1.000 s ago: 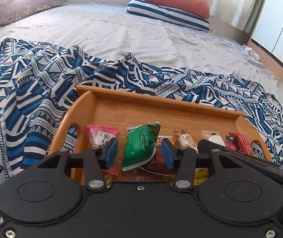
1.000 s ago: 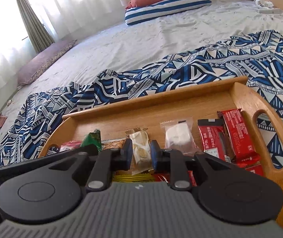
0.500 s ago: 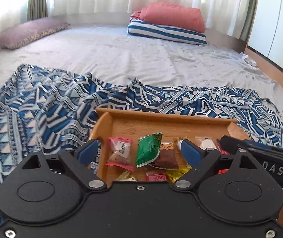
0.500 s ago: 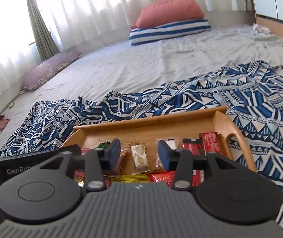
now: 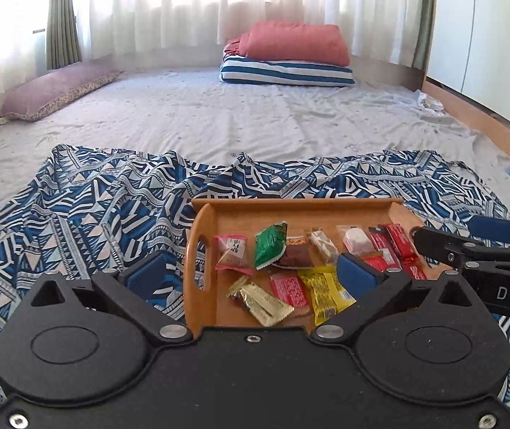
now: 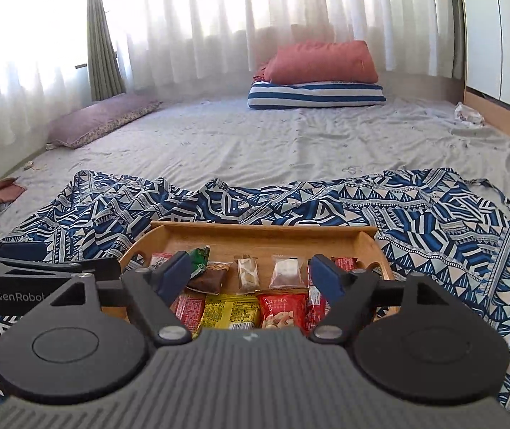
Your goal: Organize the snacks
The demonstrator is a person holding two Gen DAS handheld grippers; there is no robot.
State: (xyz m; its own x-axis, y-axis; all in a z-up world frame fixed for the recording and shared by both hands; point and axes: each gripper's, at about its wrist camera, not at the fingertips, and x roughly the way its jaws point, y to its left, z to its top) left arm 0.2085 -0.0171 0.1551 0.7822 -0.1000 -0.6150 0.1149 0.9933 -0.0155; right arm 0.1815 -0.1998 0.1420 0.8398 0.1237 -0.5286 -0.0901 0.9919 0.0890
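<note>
A wooden tray (image 5: 290, 207) (image 6: 262, 234) with side handles lies on a blue patterned cloth (image 5: 87, 207) (image 6: 433, 221) on the bed. It holds several wrapped snacks: a green packet (image 5: 271, 239) (image 6: 197, 259), a pink packet (image 5: 233, 252), a yellow packet (image 5: 324, 291) (image 6: 231, 312), a gold packet (image 5: 260, 300) and red bars (image 5: 396, 241). My left gripper (image 5: 251, 273) is open and empty, held back above the tray's near left side. My right gripper (image 6: 251, 273) is open and empty above the tray's near edge.
Grey bedsheet (image 5: 219, 118) stretches beyond the cloth. A striped pillow with a red one on top (image 5: 287, 53) lies at the far end. A purple pillow (image 5: 54, 89) lies at the far left. Curtains run along the back; a wooden bed edge (image 5: 487, 125) is on the right.
Both grippers have pulled back and up from the tray and opened wide. The right gripper's jaws were close around a pale wrapped snack; that snack now lies in the tray.
</note>
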